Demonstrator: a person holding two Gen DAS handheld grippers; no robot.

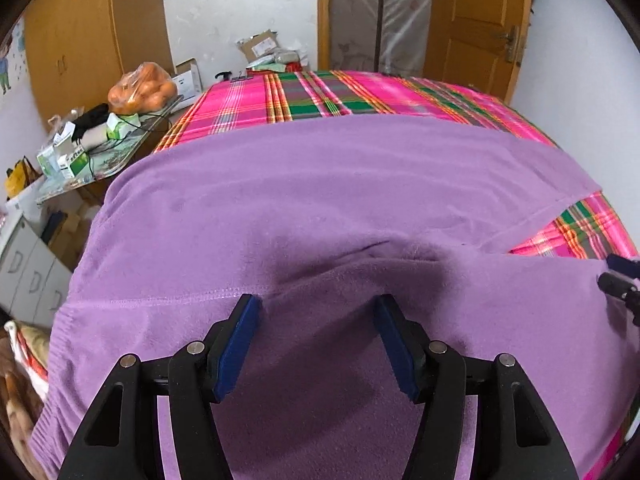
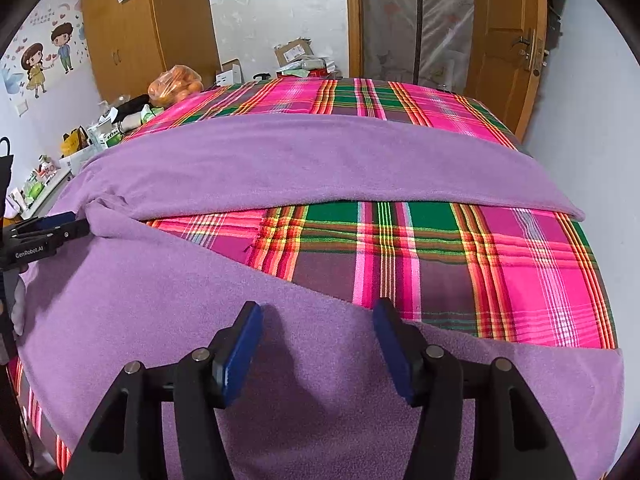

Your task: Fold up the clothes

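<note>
A pair of purple fleece trousers [image 1: 304, 200] lies spread on the pink and green plaid bed cover [image 1: 320, 96]. In the right wrist view its two legs [image 2: 304, 164] run to the right with plaid cover [image 2: 440, 256] showing between them. My left gripper [image 1: 316, 308] is open, low over the crotch area, its fingers straddling a raised fold. It also shows at the left edge of the right wrist view [image 2: 76, 226], its tip against the fabric. My right gripper [image 2: 318, 312] is open over the near leg's edge. Its tip shows in the left wrist view [image 1: 618, 280].
A bag of oranges [image 1: 142, 88] and boxes sit on a cluttered side table [image 1: 100, 148] left of the bed. Cardboard boxes [image 1: 264, 46] lie past the bed's far end. A wooden door [image 1: 476, 24] stands at the back right. Grey drawers [image 1: 28, 276] stand at the left.
</note>
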